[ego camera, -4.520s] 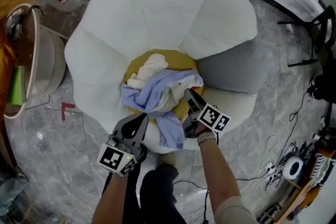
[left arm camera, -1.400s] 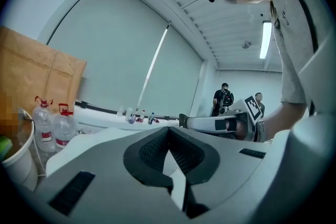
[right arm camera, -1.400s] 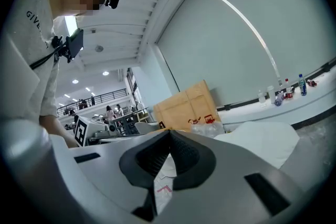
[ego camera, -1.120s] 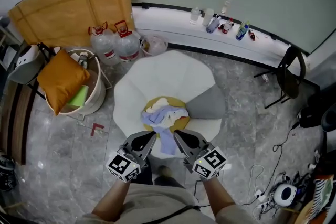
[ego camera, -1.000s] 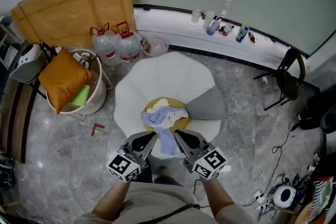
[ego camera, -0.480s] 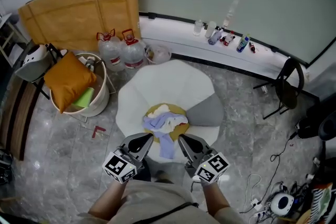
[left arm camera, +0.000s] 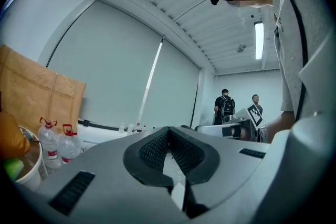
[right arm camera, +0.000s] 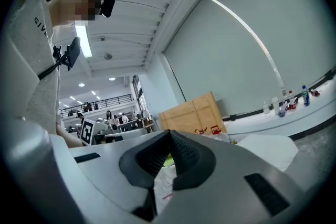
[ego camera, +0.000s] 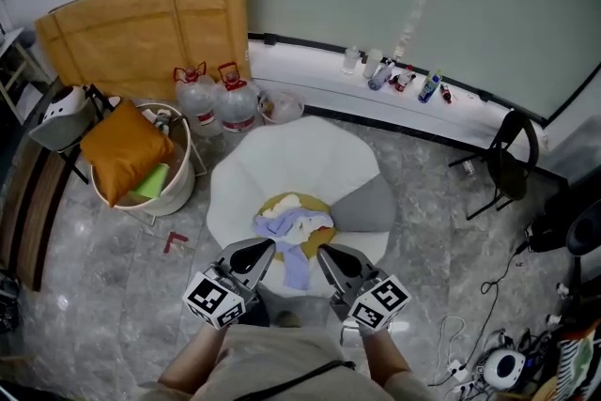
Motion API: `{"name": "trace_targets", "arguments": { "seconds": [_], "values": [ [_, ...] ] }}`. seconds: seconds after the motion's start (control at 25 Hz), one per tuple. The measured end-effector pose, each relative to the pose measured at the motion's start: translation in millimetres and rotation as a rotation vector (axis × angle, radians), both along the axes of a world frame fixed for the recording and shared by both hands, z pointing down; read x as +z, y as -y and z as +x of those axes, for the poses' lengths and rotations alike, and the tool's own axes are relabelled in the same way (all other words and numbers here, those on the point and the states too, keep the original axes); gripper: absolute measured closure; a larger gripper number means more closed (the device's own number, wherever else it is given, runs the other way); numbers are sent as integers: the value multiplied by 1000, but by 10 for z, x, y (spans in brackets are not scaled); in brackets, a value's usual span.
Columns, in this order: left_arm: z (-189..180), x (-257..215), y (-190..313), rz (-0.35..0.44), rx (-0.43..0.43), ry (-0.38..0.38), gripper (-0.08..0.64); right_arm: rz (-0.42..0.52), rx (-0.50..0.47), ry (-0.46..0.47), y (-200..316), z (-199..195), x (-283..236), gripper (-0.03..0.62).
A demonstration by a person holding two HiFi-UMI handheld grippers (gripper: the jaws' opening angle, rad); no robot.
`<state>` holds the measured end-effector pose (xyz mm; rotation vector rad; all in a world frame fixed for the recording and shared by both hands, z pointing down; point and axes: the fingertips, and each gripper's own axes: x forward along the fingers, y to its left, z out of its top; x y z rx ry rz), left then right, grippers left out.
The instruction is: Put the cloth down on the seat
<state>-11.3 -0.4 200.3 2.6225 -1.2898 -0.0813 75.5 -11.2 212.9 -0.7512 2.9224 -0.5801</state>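
Left tongs [ego camera: 264, 245] and right tongs [ego camera: 324, 251]: both closed, empty, just short of the chair's front. Placing looks done; only pulling clear remains. Crumpled blue-white cloth [ego camera: 294, 225] heaped on the chair's round yellow seat pad [ego camera: 270, 203]. Petal-shaped white chair [ego camera: 291, 150], matte.

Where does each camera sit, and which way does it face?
Head view: on the head, steeply down at seat, cloth; left gripper, right gripper, forearms show.
Left gripper view: on the left gripper, level along shut jaws toward the blind; torso at right.
Right gripper view: likewise, toward cardboard; torso at left.
Shared: water jugs in head and left gripper views.
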Motion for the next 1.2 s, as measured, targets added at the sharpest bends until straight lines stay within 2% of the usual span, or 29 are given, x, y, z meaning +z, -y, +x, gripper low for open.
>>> {"name": "trace_targets", "arguments": {
  "seconds": [0.72, 1.2],
  "values": [
    [6, 76, -160, -18, 12, 2, 547, -20, 0, -19, -192, -28, 110, 575],
    [-108, 181, -266, -37, -12, 0, 546, -38, -41, -28, -289, -120, 193, 575]
  ]
}}
